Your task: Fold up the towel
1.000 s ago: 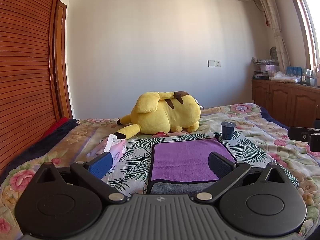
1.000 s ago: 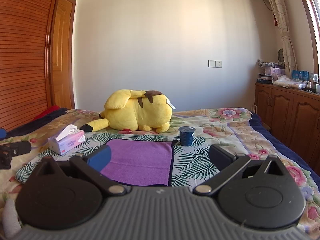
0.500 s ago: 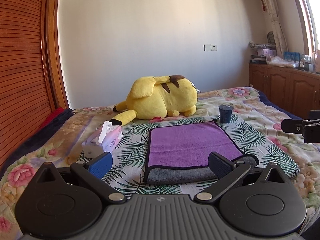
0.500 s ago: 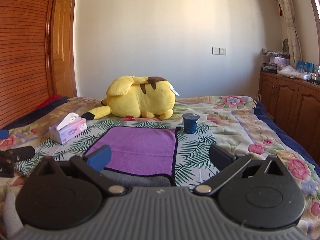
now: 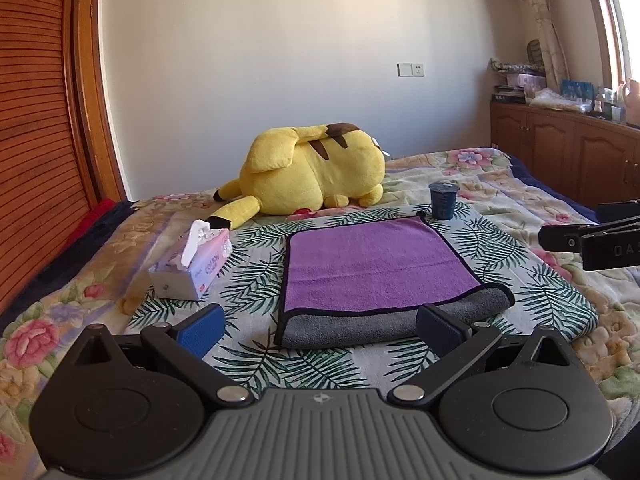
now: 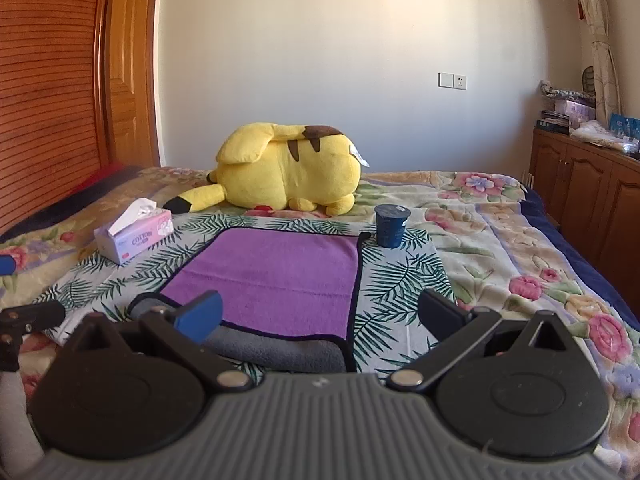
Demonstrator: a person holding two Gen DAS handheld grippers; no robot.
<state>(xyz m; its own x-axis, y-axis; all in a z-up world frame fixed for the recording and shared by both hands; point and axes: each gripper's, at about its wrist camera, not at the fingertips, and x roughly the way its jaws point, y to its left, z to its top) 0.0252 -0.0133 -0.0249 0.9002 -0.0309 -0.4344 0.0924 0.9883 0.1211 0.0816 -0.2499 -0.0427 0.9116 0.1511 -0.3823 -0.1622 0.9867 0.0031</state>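
A purple towel with a grey underside and dark trim lies folded flat on the floral bedspread; its grey folded edge faces me. It also shows in the right wrist view. My left gripper is open and empty, hovering just short of the towel's near edge. My right gripper is open and empty, above the towel's near right part. The right gripper's fingers show at the right edge of the left wrist view.
A yellow plush toy lies beyond the towel. A dark blue cup stands at the towel's far right corner. A tissue box sits to the towel's left. Wooden cabinets line the right wall, a slatted wardrobe the left.
Both grippers have risen and pulled back from the towel, so its whole near grey edge now shows. Both stayed open and empty.
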